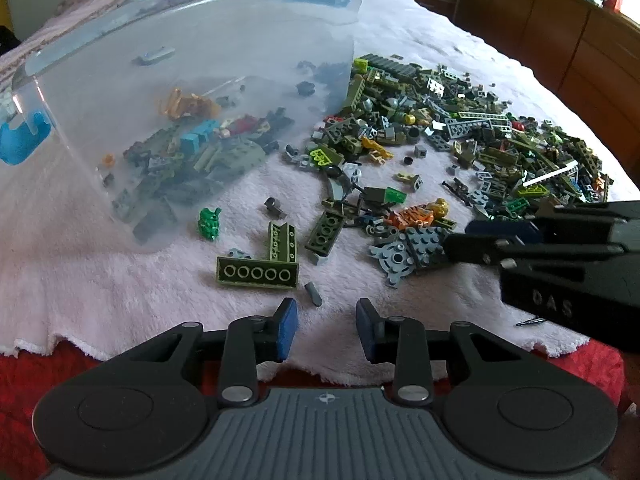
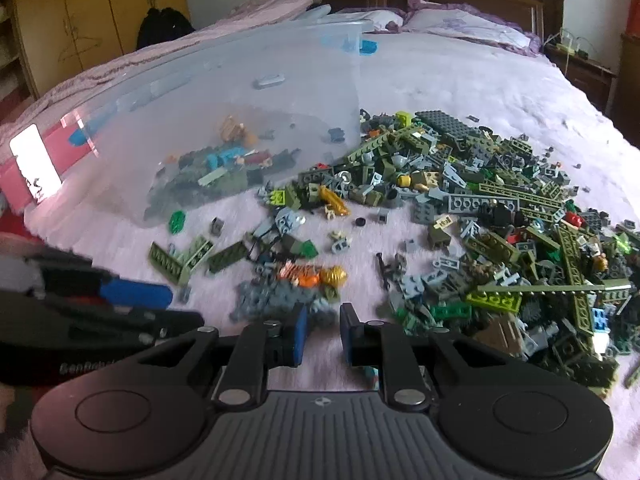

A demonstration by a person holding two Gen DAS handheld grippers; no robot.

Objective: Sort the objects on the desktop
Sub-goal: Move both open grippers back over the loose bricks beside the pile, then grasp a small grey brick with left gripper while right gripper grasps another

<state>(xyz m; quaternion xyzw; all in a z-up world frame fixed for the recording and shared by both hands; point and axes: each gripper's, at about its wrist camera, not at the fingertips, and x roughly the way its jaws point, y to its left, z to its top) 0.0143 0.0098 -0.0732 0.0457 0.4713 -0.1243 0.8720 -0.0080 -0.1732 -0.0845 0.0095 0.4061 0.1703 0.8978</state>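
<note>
A big heap of toy bricks [image 1: 480, 136] [image 2: 500, 232], mostly olive, grey and green, covers the right of a pale pink blanket [image 1: 120, 288]. A clear plastic bin [image 1: 192, 92] [image 2: 240, 100] stands tilted on the left with several bricks inside. My left gripper [image 1: 326, 328] is open and holds nothing, just short of a long olive brick [image 1: 258, 274]. My right gripper [image 2: 323, 334] is open too, its tips at a cluster of grey plates [image 2: 280, 300] [image 1: 396, 258] beside an orange striped figure [image 2: 304, 274] [image 1: 412, 216]. In the left wrist view it [image 1: 472, 238] reaches in from the right.
Loose pieces lie between bin and heap: a green leafy piece [image 1: 209, 224], a small dark grey part [image 1: 274, 206], a grey peg [image 1: 313, 294]. A red cover [image 1: 60, 372] edges the blanket near me. Pillows [image 2: 460, 24], a headboard and wooden cabinets [image 1: 580, 40] lie beyond.
</note>
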